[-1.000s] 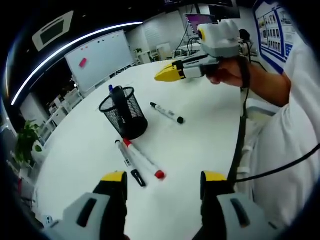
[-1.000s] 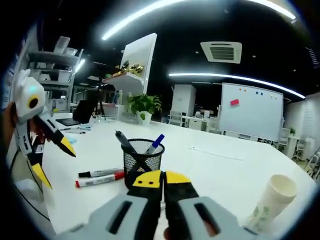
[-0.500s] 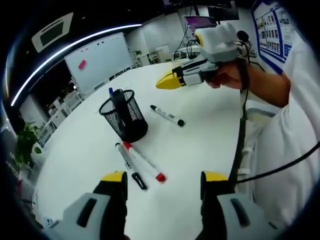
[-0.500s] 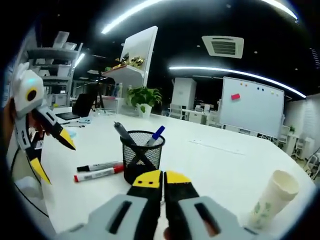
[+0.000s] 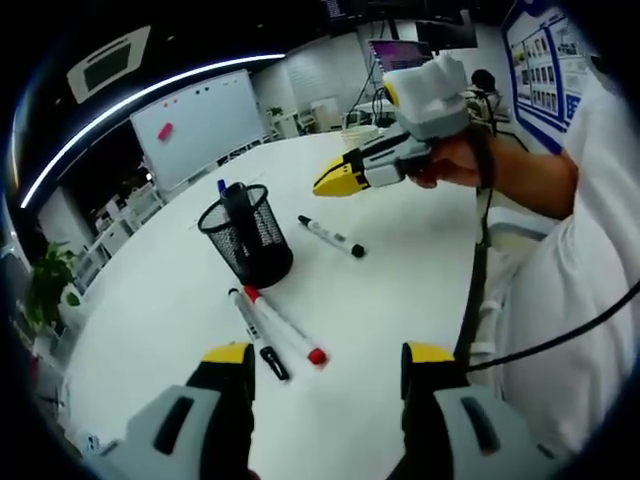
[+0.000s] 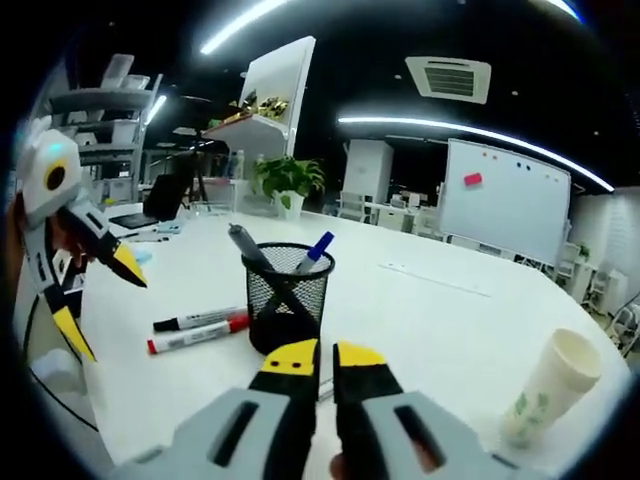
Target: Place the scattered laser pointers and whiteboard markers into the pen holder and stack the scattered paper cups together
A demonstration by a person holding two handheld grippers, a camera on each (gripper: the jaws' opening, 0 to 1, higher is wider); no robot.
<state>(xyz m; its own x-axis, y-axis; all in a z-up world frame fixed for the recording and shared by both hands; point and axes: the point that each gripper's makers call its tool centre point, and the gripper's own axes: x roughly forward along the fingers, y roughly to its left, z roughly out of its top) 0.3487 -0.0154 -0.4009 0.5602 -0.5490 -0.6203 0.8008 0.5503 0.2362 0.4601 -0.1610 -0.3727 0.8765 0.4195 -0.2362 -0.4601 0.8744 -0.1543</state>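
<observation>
A black mesh pen holder [image 5: 247, 236] [image 6: 288, 300] stands on the white table [image 5: 400, 280] with a black marker and a blue pen in it. Beside it lie a black-capped marker [image 5: 256, 332] [image 6: 196, 320] and a red-capped marker [image 5: 288, 326] [image 6: 196, 338]. A third marker [image 5: 330, 236] lies to its right. My left gripper [image 5: 328, 358] [image 6: 100, 300] is open above the table's near side, with nothing between its jaws. My right gripper [image 6: 325, 358] [image 5: 345, 177] is shut and empty, hovering above the third marker. A paper cup [image 6: 555, 390] stands at the right.
A person's hand [image 5: 455, 160] and white sleeve [image 5: 570, 290] sit at the right of the left gripper view, with a black cable [image 5: 482, 290] hanging by the table edge. A whiteboard [image 6: 495, 212] and a potted plant [image 6: 287, 178] stand beyond the table.
My right gripper has come down a little toward the table and the third marker. The left gripper and the things on the table have stayed put.
</observation>
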